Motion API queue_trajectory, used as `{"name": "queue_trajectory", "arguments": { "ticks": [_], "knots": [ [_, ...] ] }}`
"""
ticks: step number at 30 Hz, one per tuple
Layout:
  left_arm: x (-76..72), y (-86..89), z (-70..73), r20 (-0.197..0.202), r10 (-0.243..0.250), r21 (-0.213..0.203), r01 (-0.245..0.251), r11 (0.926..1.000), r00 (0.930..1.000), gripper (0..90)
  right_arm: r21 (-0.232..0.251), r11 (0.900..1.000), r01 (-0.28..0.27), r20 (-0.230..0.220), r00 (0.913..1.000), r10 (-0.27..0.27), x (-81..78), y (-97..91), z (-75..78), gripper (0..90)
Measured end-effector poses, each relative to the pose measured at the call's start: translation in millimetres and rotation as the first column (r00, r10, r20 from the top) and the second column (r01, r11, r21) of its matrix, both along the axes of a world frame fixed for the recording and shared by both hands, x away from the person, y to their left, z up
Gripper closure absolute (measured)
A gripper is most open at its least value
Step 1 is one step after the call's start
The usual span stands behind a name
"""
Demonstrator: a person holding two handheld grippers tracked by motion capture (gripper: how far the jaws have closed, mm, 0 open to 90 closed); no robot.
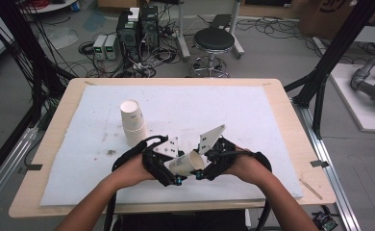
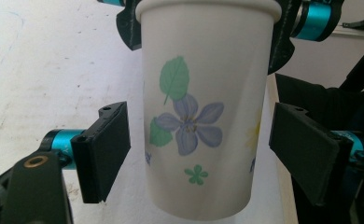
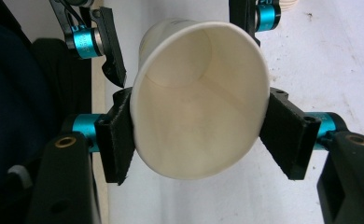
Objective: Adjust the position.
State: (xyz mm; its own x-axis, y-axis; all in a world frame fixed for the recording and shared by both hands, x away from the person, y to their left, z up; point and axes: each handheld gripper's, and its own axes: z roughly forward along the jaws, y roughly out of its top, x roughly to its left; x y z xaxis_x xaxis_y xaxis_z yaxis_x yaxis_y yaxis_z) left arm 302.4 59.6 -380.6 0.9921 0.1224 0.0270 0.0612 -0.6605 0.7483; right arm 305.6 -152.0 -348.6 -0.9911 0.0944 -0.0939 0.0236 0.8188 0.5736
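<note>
At the near edge of the table (image 1: pixel 277 101), the right gripper (image 1: pixel 201 174) clamps the paper cup (image 1: pixel 188 163) at its rim, held sideways so the left gripper (image 1: pixel 174 179), jaws parted around the cup's base without touching, can take it, near the far-left cup stack (image 1: pixel 133 122).

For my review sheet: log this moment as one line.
right gripper: shut on paper cup | left gripper: open around cup | cup stack: upright on mat
</note>
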Motion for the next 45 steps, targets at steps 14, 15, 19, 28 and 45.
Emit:
{"name": "queue_trajectory", "arguments": {
  "ticks": [14,15,19,28,45],
  "knots": [
    [2.4,-7.9,-2.2,-0.03,-0.032,0.039,0.033,0.9987,0.9991,34.5,-0.05,0.9986,-0.02,-0.005,0.9998,0.02,-1.1,7.2,-1.3,32.9],
    [2.3,-8.5,-2.4,-0.03,-0.035,0.041,0.036,0.9985,0.9989,36.5,-0.052,0.9984,-0.02,-0.003,0.9998,0.02,-1.4,7.5,-1.3,33.1],
    [2.9,-9.1,-3.1,-0.04,-0.036,0.044,0.038,0.9983,0.9985,36.8,-0.063,0.9975,-0.03,-0.005,0.9995,0.03,-1.3,9.2,-1.0,33.1],
    [3.4,-6.3,-5.8,-0.067,-0.027,-0.016,0.026,0.9995,0.9974,36.0,-0.027,0.9993,-0.026,-0.017,0.9995,0.025,-0.6,7.3,1.5,30.2],
    [-3.6,42.3,-43.0,-0.096,0.193,-0.3,-0.213,0.9298,0.9765,32.8,0.403,0.8833,0.24,-0.06,0.9698,-0.236,-2.3,-55.0,-3.2,22.1]
  ]
}}
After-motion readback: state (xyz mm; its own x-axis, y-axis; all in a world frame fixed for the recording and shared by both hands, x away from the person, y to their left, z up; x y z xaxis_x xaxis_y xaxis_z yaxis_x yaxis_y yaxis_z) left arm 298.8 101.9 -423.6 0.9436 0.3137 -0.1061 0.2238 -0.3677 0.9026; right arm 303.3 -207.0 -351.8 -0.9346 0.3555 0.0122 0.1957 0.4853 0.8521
